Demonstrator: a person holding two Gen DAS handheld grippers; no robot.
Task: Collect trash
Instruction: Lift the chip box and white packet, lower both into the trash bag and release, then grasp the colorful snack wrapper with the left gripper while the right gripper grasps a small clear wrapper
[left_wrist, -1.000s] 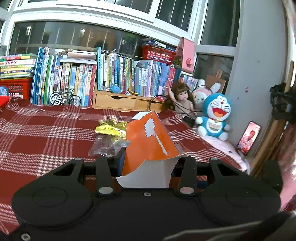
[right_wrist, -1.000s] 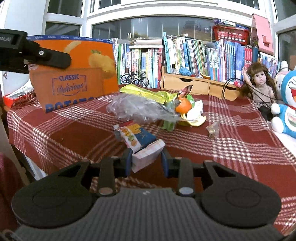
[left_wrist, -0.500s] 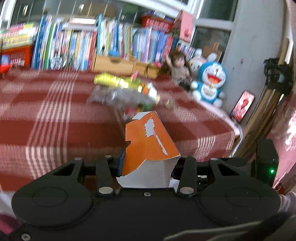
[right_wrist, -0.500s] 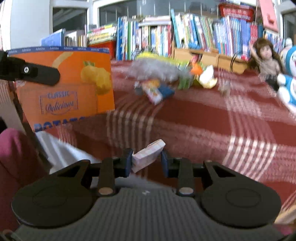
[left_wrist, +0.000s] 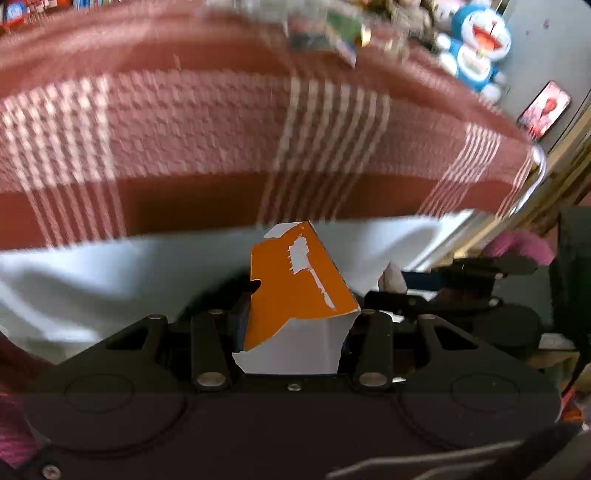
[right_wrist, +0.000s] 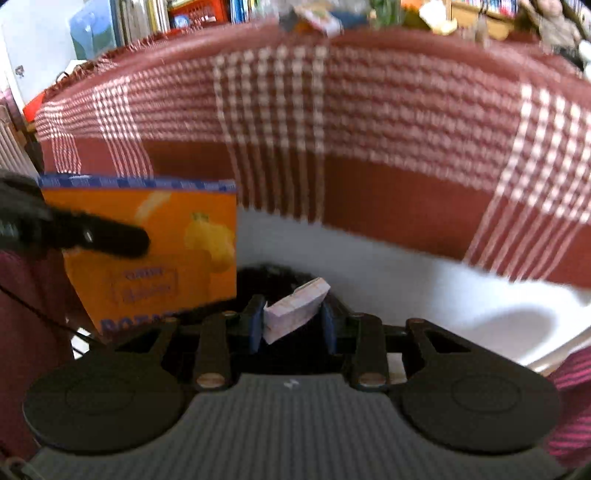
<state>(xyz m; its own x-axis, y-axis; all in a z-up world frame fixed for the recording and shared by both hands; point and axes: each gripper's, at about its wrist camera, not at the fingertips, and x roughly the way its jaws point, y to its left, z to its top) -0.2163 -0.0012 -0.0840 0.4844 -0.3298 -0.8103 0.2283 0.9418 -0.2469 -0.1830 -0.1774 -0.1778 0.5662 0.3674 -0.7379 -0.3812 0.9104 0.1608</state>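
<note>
Your left gripper (left_wrist: 295, 325) is clamped on a flattened orange cardboard snack box (left_wrist: 295, 284) with a white inner face — the box stands up between the pads and juts forward past them. In the right wrist view the same orange box (right_wrist: 159, 251), printed with yellow potato shapes and blue lettering, sits to the left of your right gripper (right_wrist: 291, 321), with a black finger (right_wrist: 103, 236) of the left gripper lying across its front.

Your right gripper is closed on a small pale rectangular carton (right_wrist: 295, 310), tilted so its far end points up and to the right between the blue pads.

Ahead of and above both grippers hangs the edge of a red-and-white plaid tablecloth (left_wrist: 221, 129), with a white cloth (left_wrist: 92, 273) showing beneath it. Just beyond your right gripper's fingertips there is a dark opening (right_wrist: 273, 277); what it is cannot be told.

Far ahead, at the back of the table, the remaining heap of wrappers and peel (right_wrist: 325, 18) is blurred — a blue-and-white plush toy (left_wrist: 476, 48) sits to its right.
</note>
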